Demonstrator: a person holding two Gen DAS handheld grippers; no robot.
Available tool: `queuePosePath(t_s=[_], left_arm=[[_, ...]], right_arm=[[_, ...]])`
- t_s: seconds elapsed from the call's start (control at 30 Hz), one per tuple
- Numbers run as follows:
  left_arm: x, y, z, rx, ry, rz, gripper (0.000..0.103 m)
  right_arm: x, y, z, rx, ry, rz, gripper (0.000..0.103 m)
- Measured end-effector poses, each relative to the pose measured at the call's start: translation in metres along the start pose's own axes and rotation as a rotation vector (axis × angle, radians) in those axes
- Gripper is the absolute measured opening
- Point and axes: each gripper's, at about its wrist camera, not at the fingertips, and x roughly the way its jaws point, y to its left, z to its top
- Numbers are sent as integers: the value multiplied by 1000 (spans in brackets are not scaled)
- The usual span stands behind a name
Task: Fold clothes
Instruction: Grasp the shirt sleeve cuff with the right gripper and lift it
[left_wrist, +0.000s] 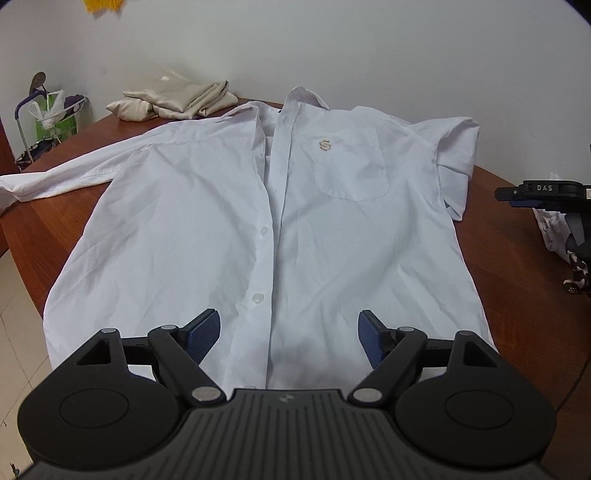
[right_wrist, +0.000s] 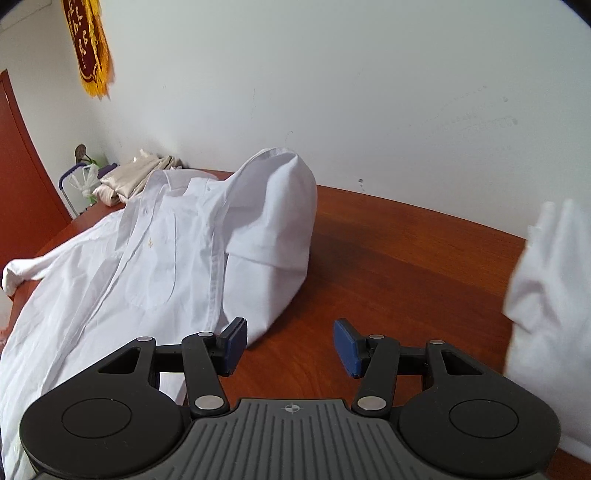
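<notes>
White button-up cotton shirt (left_wrist: 229, 206) lies flat, front up, on the reddish-brown wooden table (left_wrist: 517, 295). Left gripper (left_wrist: 289, 338) hovers over the hem, jaws wide, nothing between. Right gripper (right_wrist: 290, 345) is over bare table beside the bunched sleeve (right_wrist: 269, 236), jaws apart, empty.

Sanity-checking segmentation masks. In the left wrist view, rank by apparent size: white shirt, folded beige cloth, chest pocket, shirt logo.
1. white shirt, covers most of the table
2. folded beige cloth
3. chest pocket
4. shirt logo

Items 2 and 3 look close in area; the cloth lies farther from the camera, so that order is unsure.
</notes>
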Motion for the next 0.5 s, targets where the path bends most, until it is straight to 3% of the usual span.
queuePosePath(t_s=[0.33, 0.37, 0.4, 0.47, 0.5], left_arm=[[3, 3, 24, -16, -10, 14, 85], [4, 5, 26, -21, -13, 14, 85], [5, 6, 28, -25, -16, 14, 85], [6, 9, 32, -35, -20, 7, 85], [6, 12, 34, -41, -24, 2, 85]], right_arm=[[73, -10, 33, 73, 32, 107, 54], [78, -10, 33, 71, 42, 114, 49], [81, -9, 34, 71, 48, 120, 33], [82, -8, 36, 73, 51, 123, 13], [79, -6, 38, 78, 38, 122, 9]])
